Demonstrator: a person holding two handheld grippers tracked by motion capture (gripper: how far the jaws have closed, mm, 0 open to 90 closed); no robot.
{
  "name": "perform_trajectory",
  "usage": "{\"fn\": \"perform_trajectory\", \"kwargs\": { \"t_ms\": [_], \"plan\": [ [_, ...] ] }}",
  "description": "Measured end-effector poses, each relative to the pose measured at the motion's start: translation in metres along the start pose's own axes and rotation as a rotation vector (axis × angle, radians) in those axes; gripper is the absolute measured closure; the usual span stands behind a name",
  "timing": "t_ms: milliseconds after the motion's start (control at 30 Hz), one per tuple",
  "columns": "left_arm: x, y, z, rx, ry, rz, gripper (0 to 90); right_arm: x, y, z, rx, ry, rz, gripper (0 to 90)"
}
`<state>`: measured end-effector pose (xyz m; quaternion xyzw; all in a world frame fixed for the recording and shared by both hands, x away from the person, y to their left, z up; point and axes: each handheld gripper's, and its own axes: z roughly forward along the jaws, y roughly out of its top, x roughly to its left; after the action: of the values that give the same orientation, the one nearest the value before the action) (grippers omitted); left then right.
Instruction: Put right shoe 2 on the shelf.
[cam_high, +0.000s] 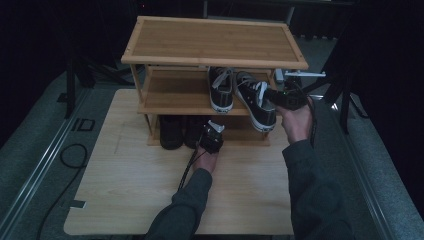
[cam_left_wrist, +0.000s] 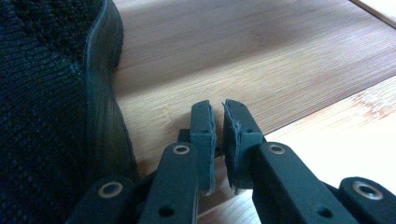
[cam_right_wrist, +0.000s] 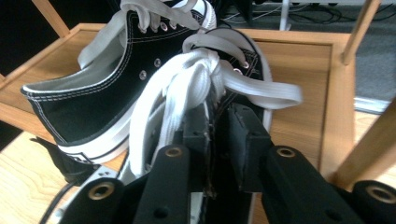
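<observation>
Black canvas: sneaker (cam_high: 255, 99), white sole and laces, tilted off the rack's (cam_high: 215, 37) middle shelf, right side.
Right gripper (cam_right_wrist: 217, 135): pinching its collar.
Left gripper (cam_left_wrist: 219, 135): jaws nearly together, holding nothing, beside dark shoe (cam_left_wrist: 51, 107).

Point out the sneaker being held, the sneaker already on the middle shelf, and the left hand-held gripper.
Held sneaker (cam_high: 256, 102): high view, its side.
Shelved sneaker (cam_high: 220, 90): high view, its upper.
Left hand-held gripper (cam_high: 212, 131): high view, jaw tips.

Black cable (cam_high: 67, 155) on grey floor (cam_high: 30, 165)
</observation>
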<state>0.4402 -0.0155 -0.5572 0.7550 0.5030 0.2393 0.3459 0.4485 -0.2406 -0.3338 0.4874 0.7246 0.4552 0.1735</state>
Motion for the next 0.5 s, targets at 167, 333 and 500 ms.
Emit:
{"fn": "perform_trajectory", "kwargs": {
  "t_ms": [167, 333, 500],
  "plan": [
    [0.000, 0.000, 0.000, 0.000, -0.001, 0.000, 82.5, -0.004, -0.001, -0.008, -0.011, 0.001, -0.015, 70.4],
    [0.000, 0.000, 0.000, 0.000, 0.001, 0.000, 82.5, -0.006, -0.002, -0.023, -0.043, 0.035, -0.041, 69.7],
    [0.000, 0.000, 0.000, -0.001, 0.002, 0.001, 82.5, -0.002, 0.001, -0.035, -0.055, 0.023, -0.078, 69.7]
  ]
}}
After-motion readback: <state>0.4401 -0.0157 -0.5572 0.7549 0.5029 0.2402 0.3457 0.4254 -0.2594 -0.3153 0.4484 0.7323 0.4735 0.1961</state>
